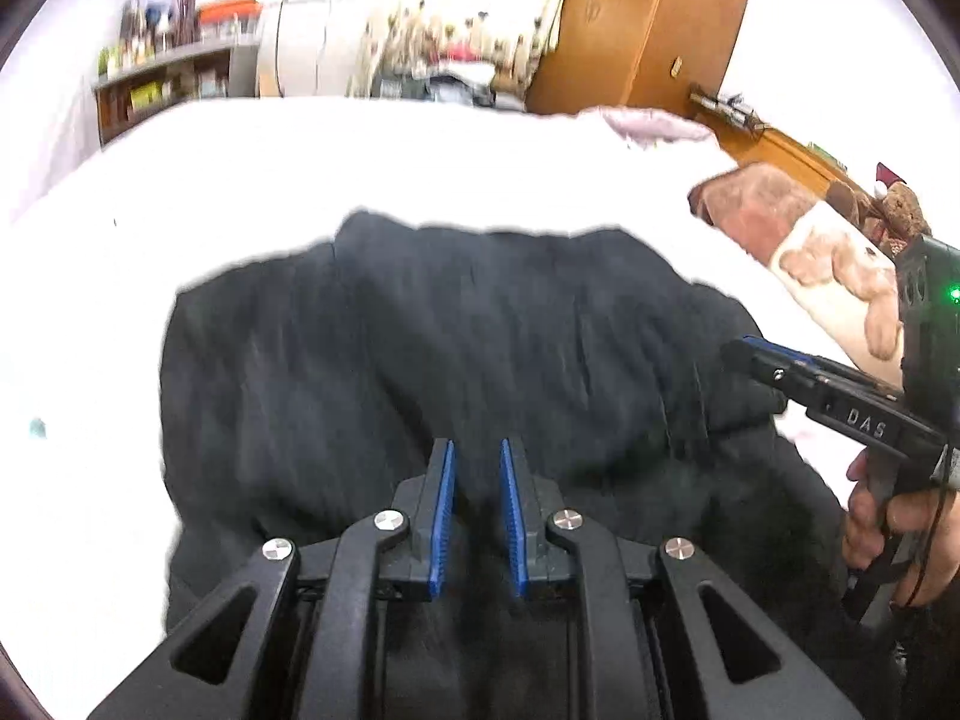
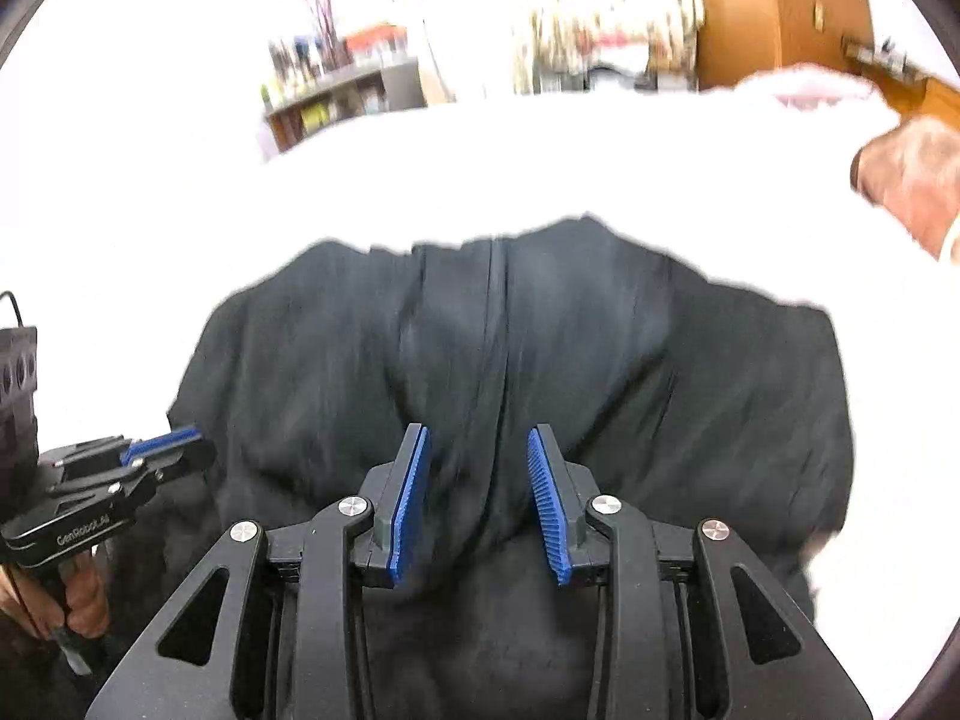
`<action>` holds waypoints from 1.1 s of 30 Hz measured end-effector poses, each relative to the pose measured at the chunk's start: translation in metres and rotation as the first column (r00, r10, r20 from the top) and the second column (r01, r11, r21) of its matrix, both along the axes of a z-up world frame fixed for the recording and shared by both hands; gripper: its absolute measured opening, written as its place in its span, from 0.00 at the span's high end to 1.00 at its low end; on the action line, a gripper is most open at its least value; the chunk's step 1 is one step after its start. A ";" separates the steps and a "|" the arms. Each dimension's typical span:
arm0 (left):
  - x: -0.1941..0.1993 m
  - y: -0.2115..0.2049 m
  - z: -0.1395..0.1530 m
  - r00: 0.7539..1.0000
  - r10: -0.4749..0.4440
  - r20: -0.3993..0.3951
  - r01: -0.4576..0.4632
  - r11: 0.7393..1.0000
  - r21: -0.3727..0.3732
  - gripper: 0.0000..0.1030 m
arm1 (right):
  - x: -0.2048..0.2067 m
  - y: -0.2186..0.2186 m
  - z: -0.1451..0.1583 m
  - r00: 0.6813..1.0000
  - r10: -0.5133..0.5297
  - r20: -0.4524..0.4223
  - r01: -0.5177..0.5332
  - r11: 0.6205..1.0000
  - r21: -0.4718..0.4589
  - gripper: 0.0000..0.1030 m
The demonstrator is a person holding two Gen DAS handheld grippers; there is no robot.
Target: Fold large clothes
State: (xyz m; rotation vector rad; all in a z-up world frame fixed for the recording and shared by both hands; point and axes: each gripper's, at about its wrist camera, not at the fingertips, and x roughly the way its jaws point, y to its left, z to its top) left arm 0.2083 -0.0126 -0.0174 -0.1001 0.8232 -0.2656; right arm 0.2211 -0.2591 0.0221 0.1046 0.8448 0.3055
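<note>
A dark garment point(image 1: 456, 360) is spread on the white bed point(image 1: 360, 162). The left gripper point(image 1: 477, 450) is held above the garment's near part with a narrow gap between its jaws and nothing gripped. The right gripper point(image 2: 480, 438) is positioned likewise, its jaws wider apart.
</note>
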 end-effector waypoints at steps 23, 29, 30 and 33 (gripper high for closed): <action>-0.005 -0.002 -0.032 0.998 0.022 -0.061 -0.028 0.995 -0.094 0.81 | -0.008 0.020 -0.025 0.993 0.015 -0.117 -0.003 0.995 0.098 0.65; -0.007 -0.019 -0.059 0.990 0.023 -0.137 -0.027 0.999 -0.027 0.81 | -0.005 0.034 -0.072 0.971 0.023 -0.236 -0.019 1.000 0.018 0.65; -0.008 -0.019 -0.055 0.990 0.025 -0.141 -0.028 0.999 -0.017 0.81 | -0.006 0.032 -0.068 0.971 0.016 -0.237 -0.013 1.000 0.014 0.65; -0.019 -0.023 -0.037 0.990 0.023 -0.137 -0.024 1.000 0.000 0.81 | -0.018 0.025 -0.045 0.978 0.002 -0.209 -0.002 1.000 0.000 0.65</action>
